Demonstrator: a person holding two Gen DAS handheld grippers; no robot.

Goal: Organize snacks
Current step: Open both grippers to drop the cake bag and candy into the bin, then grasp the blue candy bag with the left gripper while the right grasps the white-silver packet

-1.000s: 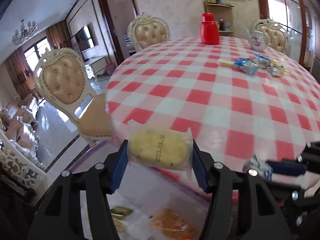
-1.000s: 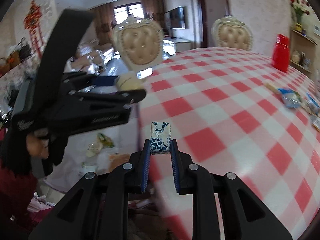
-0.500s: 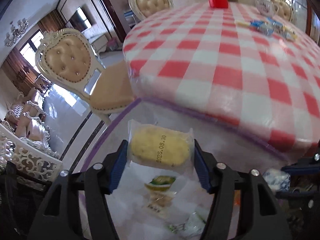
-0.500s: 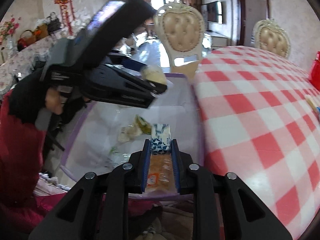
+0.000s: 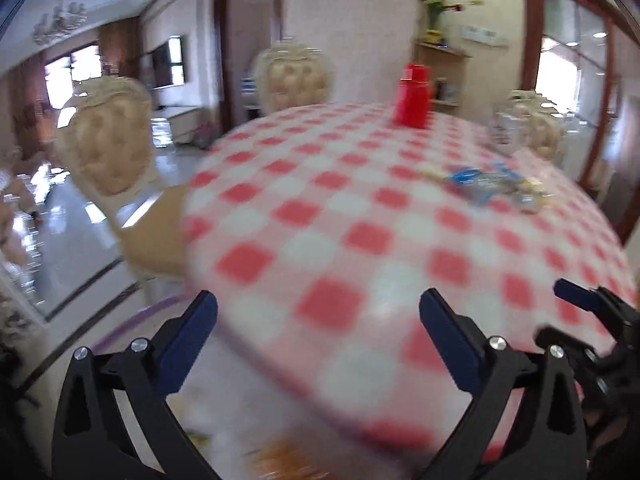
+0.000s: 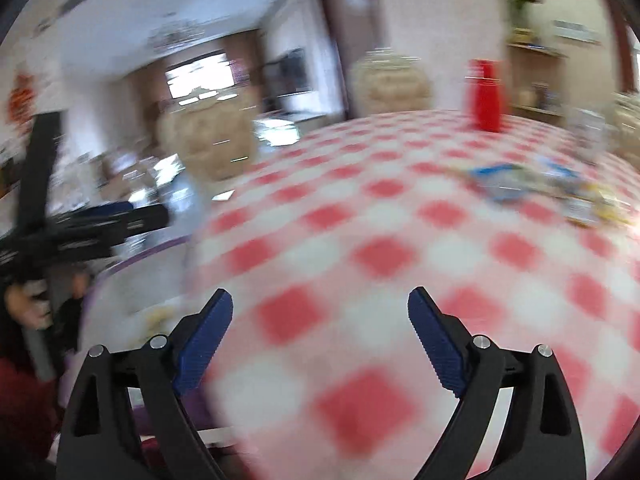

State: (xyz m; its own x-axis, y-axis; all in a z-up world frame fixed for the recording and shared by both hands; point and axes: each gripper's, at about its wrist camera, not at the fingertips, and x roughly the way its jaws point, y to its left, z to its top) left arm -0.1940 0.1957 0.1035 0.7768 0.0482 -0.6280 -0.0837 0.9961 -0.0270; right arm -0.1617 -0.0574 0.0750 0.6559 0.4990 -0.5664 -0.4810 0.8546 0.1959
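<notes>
Both views are motion-blurred. My left gripper (image 5: 318,316) is open and empty over the near edge of the red-and-white checked table (image 5: 360,216). My right gripper (image 6: 320,312) is open and empty too, also over the near table edge. It shows at the right edge of the left wrist view (image 5: 580,300), and the left gripper shows at the left of the right wrist view (image 6: 120,220). A pile of wrapped snacks (image 5: 492,188) lies on the far right of the table, also in the right wrist view (image 6: 540,188). A clear purple-rimmed bin (image 5: 132,320) sits below the table edge with snacks inside (image 5: 280,456).
A red jug (image 5: 414,96) stands at the far side of the table. Cream padded chairs (image 5: 108,148) stand at the left and behind (image 5: 294,80). A white teapot (image 5: 516,124) is at the far right. Shiny floor lies to the left.
Both grippers have opened and let go of their snacks over the bin: the yellow cake and the blue-white packet are gone from the jaws. Both have swung up toward the table.
</notes>
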